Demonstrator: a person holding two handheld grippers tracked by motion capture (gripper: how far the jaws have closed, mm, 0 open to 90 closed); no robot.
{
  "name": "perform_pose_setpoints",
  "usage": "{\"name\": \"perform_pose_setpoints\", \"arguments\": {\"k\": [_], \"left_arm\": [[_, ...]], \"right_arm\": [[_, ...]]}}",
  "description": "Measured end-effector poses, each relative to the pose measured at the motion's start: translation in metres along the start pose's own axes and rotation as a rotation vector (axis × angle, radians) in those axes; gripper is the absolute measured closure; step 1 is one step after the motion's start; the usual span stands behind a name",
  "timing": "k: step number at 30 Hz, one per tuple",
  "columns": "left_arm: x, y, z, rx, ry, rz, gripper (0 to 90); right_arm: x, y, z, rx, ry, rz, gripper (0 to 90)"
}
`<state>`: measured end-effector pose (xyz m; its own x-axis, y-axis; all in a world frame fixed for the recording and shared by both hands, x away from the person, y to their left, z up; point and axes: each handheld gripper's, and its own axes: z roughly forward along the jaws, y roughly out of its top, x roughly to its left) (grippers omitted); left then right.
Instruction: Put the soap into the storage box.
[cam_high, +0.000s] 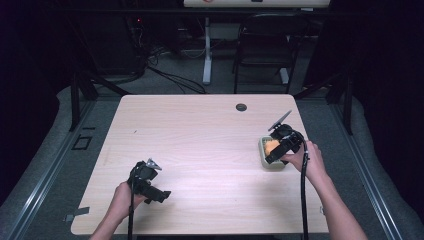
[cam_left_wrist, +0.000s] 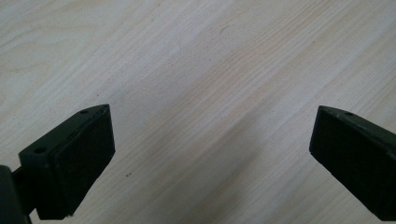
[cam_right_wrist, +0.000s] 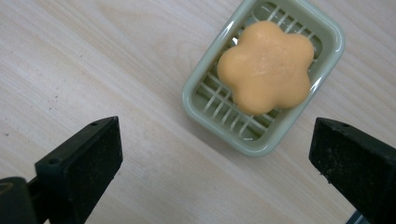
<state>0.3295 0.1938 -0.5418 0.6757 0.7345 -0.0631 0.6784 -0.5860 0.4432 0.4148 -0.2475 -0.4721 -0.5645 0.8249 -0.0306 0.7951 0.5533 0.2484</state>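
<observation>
Here the orange flower-shaped soap (cam_right_wrist: 266, 66) lies in its pale green slotted plastic dish (cam_right_wrist: 204, 117), with no fingers on it.

Nearest, the left gripper (cam_high: 150, 184) hovers low over the bare pale wooden desk (cam_high: 200, 145), fingers (cam_left_wrist: 79, 158) spread wide and empty. Farther right, the right gripper (cam_high: 284, 145) hangs above the dish, its fingers (cam_right_wrist: 81, 163) wide apart and holding nothing. If the soap is to be lifted again, a centred, level approach with the fingers closing on opposite lobes would likely work best.
</observation>
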Motion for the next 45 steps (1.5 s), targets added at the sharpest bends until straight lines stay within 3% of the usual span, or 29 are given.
{"name": "perform_pose_setpoints", "arguments": {"k": [2, 5, 8, 25, 35, 40, 41, 45], "left_arm": [[0.000, 0.000, 0.000, 0.001, 0.000, 0.001, 0.1], [0.000, 0.000, 0.000, 0.002, 0.001, 0.001, 0.1], [0.000, 0.000, 0.000, 0.003, 0.001, 0.001, 0.1], [-0.001, 0.000, 0.000, 0.004, 0.000, 0.004, 0.1], [-0.001, 0.000, 0.000, 0.005, -0.002, 0.006, 0.1], [0.000, 0.000, 0.000, 0.004, -0.005, 0.006, 0.1], [0.000, 0.000, 0.000, 0.003, -0.005, 0.006, 0.1], [-0.001, 0.000, 0.000, 0.008, -0.005, 0.010, 0.1]], "right_arm": [[0.004, -0.005, -0.001, -0.025, 0.004, 0.012, 2.2], [0.007, -0.011, -0.004, -0.011, -0.002, -0.015, 2.2], [0.013, -0.017, -0.004, -0.029, 0.009, -0.006, 2.2], [0.045, -0.051, 0.001, 0.004, 0.010, -0.104, 0.4], [0.050, -0.074, 0.010, -0.004, 0.012, -0.103, 0.4], [0.053, -0.090, 0.021, -0.039, 0.024, -0.082, 0.2], [0.053, -0.091, 0.022, -0.015, 0.011, -0.095, 0.2], [0.051, -0.093, 0.024, -0.027, -0.006, -0.096, 0.2]]}}
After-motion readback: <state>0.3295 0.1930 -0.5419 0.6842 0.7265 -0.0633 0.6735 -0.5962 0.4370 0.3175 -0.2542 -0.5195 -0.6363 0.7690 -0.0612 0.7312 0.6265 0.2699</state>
